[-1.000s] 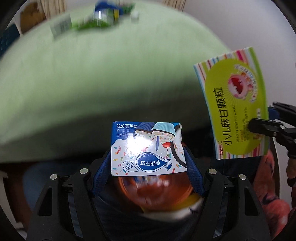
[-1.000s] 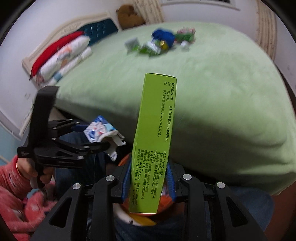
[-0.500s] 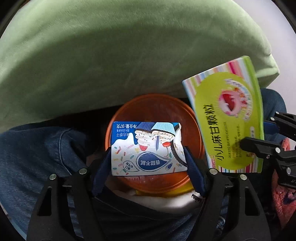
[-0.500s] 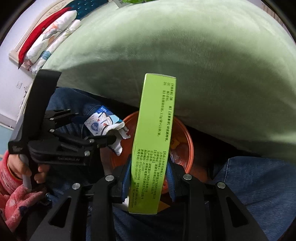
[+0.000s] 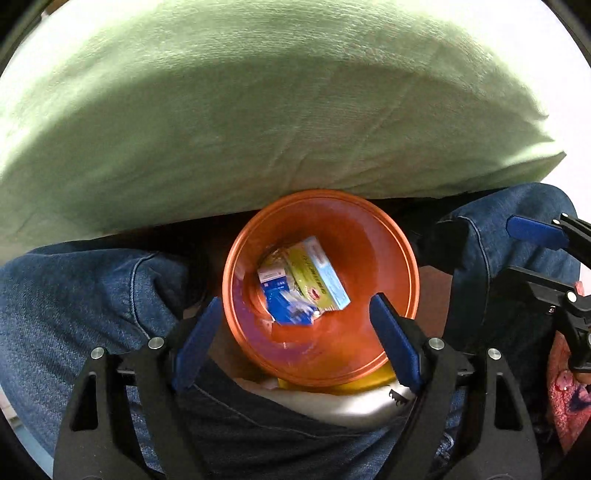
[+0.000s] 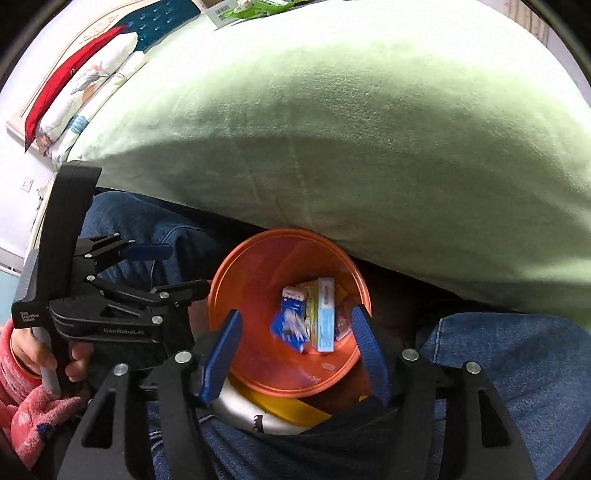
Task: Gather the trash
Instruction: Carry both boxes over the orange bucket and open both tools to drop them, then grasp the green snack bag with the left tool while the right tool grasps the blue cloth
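An orange bin (image 5: 391, 258) stands between the person's knees below the bed edge; it also shows in the right wrist view (image 6: 251, 288). Inside lie the blue-and-white snack box (image 5: 284, 302), also in the right wrist view (image 6: 290, 325), and the yellow-green medicine box (image 5: 317, 277), also in the right wrist view (image 6: 325, 317). My left gripper (image 5: 295, 325) is open and empty above the bin. My right gripper (image 6: 295, 339) is open and empty above the bin. The left gripper (image 6: 162, 269) shows from the side at the left of the right wrist view.
A green bedspread (image 5: 258, 103) fills the upper half of both views. More trash (image 6: 251, 9) lies at the far end of the bed. Pillows (image 6: 85, 81) lie at the head. Jeans-clad legs (image 5: 74, 295) flank the bin.
Both grippers opened. The snack box dropped from the left gripper and the medicine box from the right gripper into the orange bin.
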Available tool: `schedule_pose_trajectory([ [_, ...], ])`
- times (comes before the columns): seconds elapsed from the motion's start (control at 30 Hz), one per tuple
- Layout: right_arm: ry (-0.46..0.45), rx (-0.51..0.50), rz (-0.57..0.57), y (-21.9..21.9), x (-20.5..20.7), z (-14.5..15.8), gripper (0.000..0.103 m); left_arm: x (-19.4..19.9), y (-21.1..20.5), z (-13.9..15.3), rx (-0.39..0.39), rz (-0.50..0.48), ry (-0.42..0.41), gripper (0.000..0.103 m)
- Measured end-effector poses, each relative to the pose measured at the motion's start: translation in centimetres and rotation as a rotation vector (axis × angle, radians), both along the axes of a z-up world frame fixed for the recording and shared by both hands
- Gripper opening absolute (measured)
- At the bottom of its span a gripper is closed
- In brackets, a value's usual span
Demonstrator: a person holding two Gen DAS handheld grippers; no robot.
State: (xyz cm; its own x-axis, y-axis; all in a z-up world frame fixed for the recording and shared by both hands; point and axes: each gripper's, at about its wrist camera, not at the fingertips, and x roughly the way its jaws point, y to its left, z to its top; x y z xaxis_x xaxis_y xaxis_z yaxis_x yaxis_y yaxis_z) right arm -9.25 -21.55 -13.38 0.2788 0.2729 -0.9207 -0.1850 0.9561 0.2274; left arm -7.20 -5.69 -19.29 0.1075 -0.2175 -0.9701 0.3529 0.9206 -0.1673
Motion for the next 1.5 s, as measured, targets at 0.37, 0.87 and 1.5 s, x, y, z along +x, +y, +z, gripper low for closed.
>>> schedule_pose_trajectory([
  [0.37, -0.116, -0.056, 0.011, 0.5, 0.0, 3.0, 0.064, 1.1, 0.7, 3.6, -0.021, 0.020, -0.107, 0.080],
  [0.87, -0.384, -0.012, -0.056, -0.3, 1.9, 10.5, 0.075, 15.0, 1.6, 15.9, -0.195, 0.220, -0.506, 0.090],
  [1.5, -0.267, -0.015, -0.068, -0.7, 4.8, 6.8, 0.074, 31.4, 1.1, 10.7, -0.345, 0.513, -0.370, 0.066],
])
